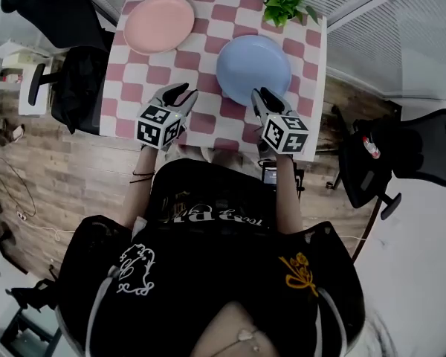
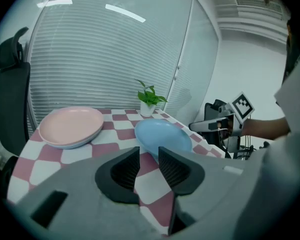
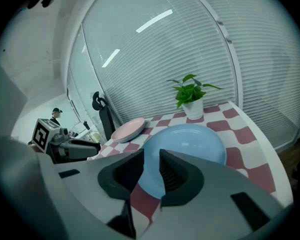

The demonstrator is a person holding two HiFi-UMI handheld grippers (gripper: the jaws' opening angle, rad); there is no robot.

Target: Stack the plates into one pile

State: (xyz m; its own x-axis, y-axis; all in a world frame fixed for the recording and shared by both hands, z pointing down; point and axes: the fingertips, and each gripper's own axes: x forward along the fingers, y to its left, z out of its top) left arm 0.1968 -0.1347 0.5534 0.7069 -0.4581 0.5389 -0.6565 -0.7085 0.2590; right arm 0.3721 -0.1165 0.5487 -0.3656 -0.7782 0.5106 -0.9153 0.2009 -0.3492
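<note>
**Head view.** The table (image 1: pixel 126 103) carries two plates, not yet stacked. The blue plate (image 1: pixel 253 67) sits right of centre. The pink plate (image 1: pixel 160 22) sits at the far left corner, well apart from it. My right gripper (image 1: pixel 262 92) hangs over the near rim of the blue plate. My left gripper (image 1: pixel 183 92) is beside that plate, to its left, with the pink plate farther off ahead of it. Judgement: the right hand is the nearer one for lifting the blue plate.

**Left gripper view.** My left gripper (image 2: pixel 149 151) has its jaws a narrow gap apart, with nothing between them. The blue plate (image 2: pixel 162 135) lies ahead and slightly right. The pink plate (image 2: pixel 71 126) lies ahead to the left.

**Right gripper view.** My right gripper (image 3: pixel 151 151) has its jaws slightly apart and clamped on nothing. The blue plate (image 3: pixel 190 141) lies straight ahead, and its near rim shows through the gap. The plate is round, shallow and matte, with a raised rim and no long axis. Judgement: the grip must take the rim edge-on. The pink plate (image 3: pixel 129 130) lies beyond, to the left.
</note>
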